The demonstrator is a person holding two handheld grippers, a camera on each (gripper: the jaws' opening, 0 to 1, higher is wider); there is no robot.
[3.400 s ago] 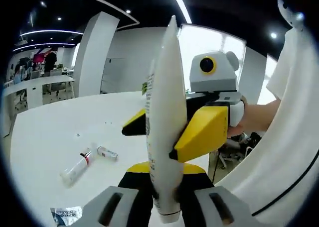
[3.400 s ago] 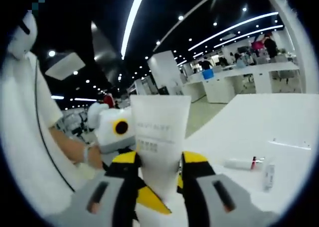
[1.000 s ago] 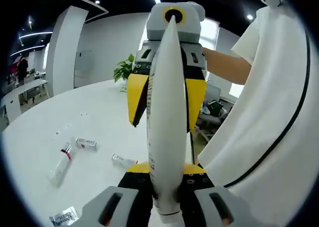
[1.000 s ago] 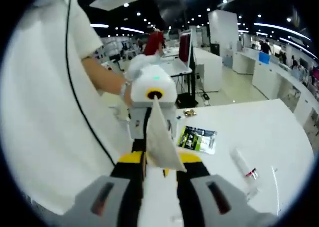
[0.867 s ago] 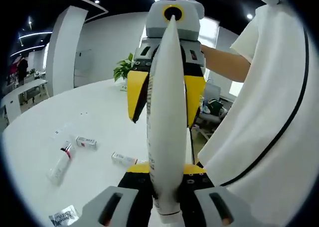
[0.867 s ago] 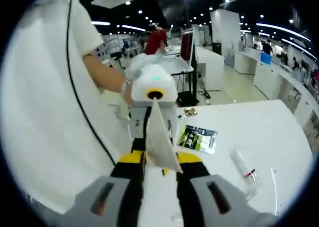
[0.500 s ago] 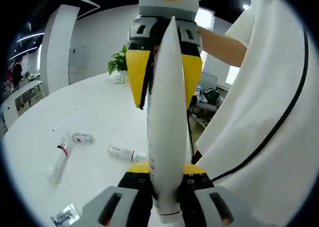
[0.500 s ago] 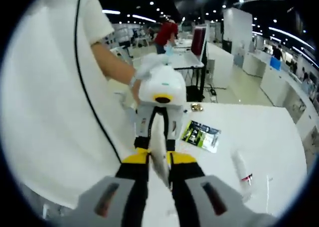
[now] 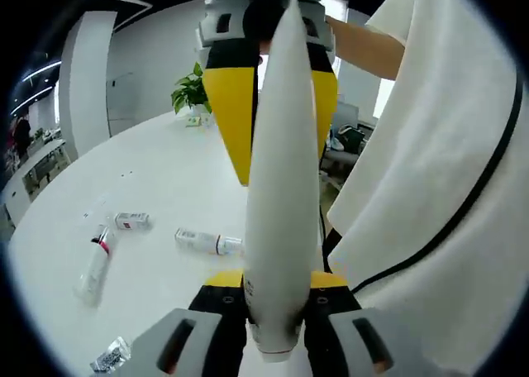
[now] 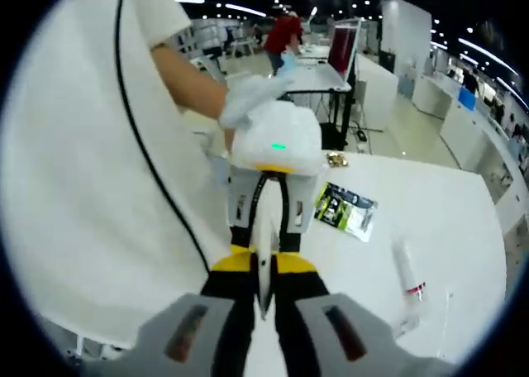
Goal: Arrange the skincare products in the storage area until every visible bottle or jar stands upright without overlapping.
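Note:
A tall white tube (image 9: 281, 195) stands up between the yellow pads of my left gripper (image 9: 277, 284), which is shut on its lower end near the cap. My right gripper (image 9: 277, 104) comes in from the top of the left gripper view, its yellow fingers (image 9: 233, 112) on either side of the tube's upper end. In the right gripper view the tube (image 10: 264, 257) shows edge-on as a thin flat seam, pinched by my right gripper (image 10: 264, 265). My left gripper (image 10: 264, 197) faces it just beyond. Both hold the tube in the air above the white table (image 9: 165, 187).
Two small labelled bottles (image 9: 208, 241) (image 9: 132, 221) and a clear tube with a red band (image 9: 92, 265) lie flat on the table. A crumpled packet (image 9: 111, 356) sits near the edge, a green-black packet (image 10: 345, 207) farther off. A person's white shirt (image 9: 430, 195) is close.
My right gripper has swung from the tube's side to its far end and come closer. In the right gripper view the tube has turned from broadside to edge-on. Both cameras tilted down.

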